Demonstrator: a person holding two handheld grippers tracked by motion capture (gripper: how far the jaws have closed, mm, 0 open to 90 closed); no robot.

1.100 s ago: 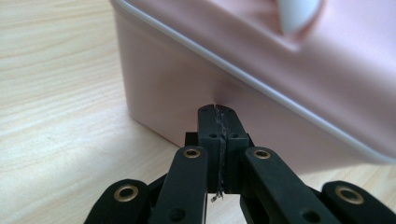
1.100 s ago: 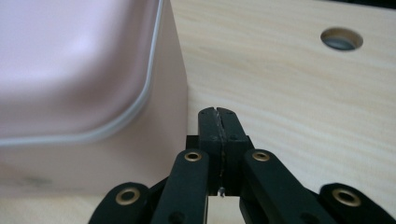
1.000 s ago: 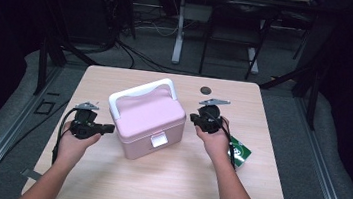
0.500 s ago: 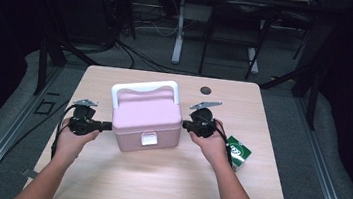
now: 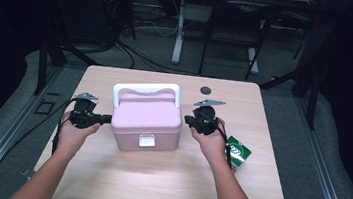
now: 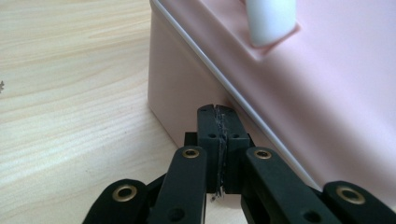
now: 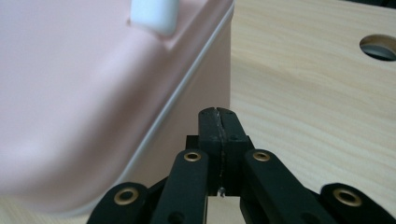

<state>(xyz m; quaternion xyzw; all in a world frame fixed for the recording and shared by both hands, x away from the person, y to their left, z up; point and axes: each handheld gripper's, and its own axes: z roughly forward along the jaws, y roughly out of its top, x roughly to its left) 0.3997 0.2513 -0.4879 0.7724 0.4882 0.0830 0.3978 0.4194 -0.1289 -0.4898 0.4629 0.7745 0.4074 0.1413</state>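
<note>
A pink plastic box with a white carrying handle and a white front latch [image 5: 146,120] stands near the middle of the light wooden worktop [image 5: 165,179], its latch side turned toward the person. The left claw [image 5: 107,119] is placed at the left wall of the box, and the right claw [image 5: 187,120] at the right wall, so the box sits between the two tools.

In the left claw's own view, the two black jaws are pressed together with nothing between them, and their tip is at the lower wall of the box, just under the seam of the lid [image 6: 224,88]. The right claw's view shows the same: the jaws are together, empty, and pointed at the pink wall [image 7: 205,79] under the lid edge. Whether the tips really touch the plastic, I cannot tell for sure.

I think the closed jaws serve here as blunt pushers: one from each side can square the box and hold it steady, because a smooth, wide box cannot be pinched by such narrow jaws. The handle [image 5: 146,89] stands upright and the latch [image 5: 147,139] looks closed.

A small green and white carton [image 5: 237,151] lies beside the person's right hand, well apart from the box. A dark round hole [image 5: 206,90] is in the worktop behind.
</note>
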